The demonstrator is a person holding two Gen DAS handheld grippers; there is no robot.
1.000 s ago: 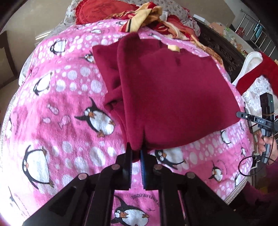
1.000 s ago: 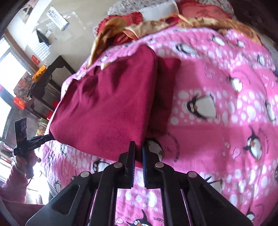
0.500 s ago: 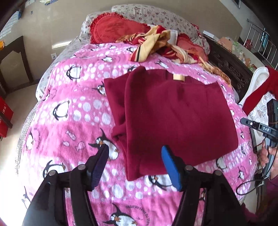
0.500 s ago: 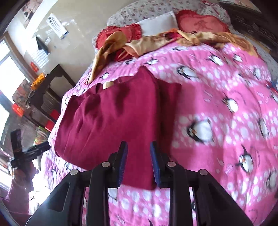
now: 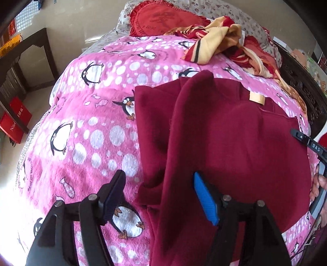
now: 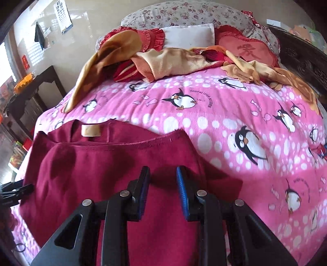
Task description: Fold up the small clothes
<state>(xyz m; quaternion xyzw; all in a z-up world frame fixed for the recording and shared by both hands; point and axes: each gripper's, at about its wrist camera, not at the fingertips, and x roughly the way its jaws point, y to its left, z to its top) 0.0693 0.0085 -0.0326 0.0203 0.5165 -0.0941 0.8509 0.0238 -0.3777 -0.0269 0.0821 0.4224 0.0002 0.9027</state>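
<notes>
So the dark red fleece top (image 5: 235, 143) is lying flat on the bed, on a pink penguin blanket (image 5: 98, 131), with one side already folded in over the body. You can see the tan neck label (image 6: 91, 130) up at the collar end, pointing toward the pillows.

The left tongs (image 5: 159, 190) have just been opening and now stand wide, hanging above the folded side edge of the top. Nothing is pinched between them, and the blue pad faces plain cloth. The right tongs (image 6: 162, 191) have a narrow gap and have been opening a bit too. They sit over the middle of the top with only fabric showing under the gap, not gripped.

At the edge of the left view you can spot a hand (image 5: 318, 188) on the handle of the other tool.

Further up the bed there's a crumpled yellow and red cloth (image 6: 169, 61), a red heart cushion (image 6: 247, 51), a white pillow (image 6: 190, 35) and a floral pillow (image 6: 184, 14). A dark wooden side table (image 6: 30, 96) stands by the wall.
</notes>
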